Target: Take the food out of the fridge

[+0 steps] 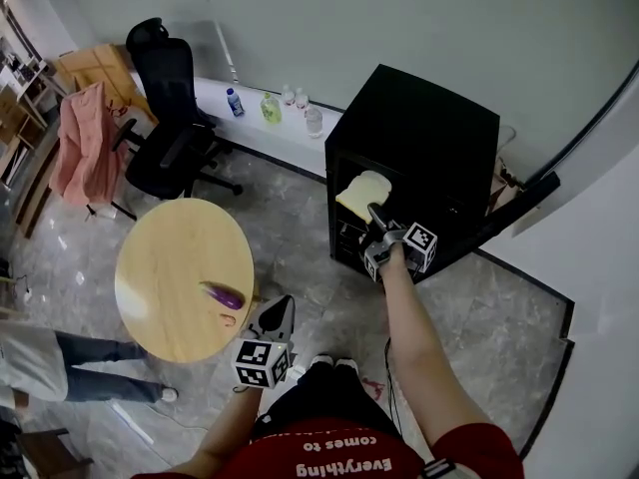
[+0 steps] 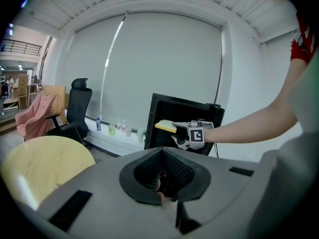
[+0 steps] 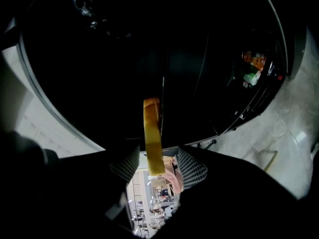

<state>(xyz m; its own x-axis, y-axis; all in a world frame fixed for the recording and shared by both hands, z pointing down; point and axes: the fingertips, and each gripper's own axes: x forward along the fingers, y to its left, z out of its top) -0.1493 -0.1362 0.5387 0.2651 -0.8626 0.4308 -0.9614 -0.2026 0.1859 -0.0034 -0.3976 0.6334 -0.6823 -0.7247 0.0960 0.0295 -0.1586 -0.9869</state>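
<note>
Left gripper [image 1: 283,307] nearest in head view; jaws together, empty | right gripper [image 3: 158,166] jaws apart, bread slice [image 3: 152,133] between them with gaps both sides; only its own view shows me that | slice at fridge [image 1: 419,138] mouth, edge-on to jaws, long axis running inward | count: one slice; one eggplant [image 1: 224,294] on table [image 1: 160,267], head view only

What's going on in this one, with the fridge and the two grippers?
A person reaches the right gripper into the open black fridge. Its jaws stand wide apart on either side of a slice of bread, not pressing on it. The left gripper hangs shut and empty beside the round wooden table, where a purple eggplant lies. The bread is not yet gripped or taken out.
</note>
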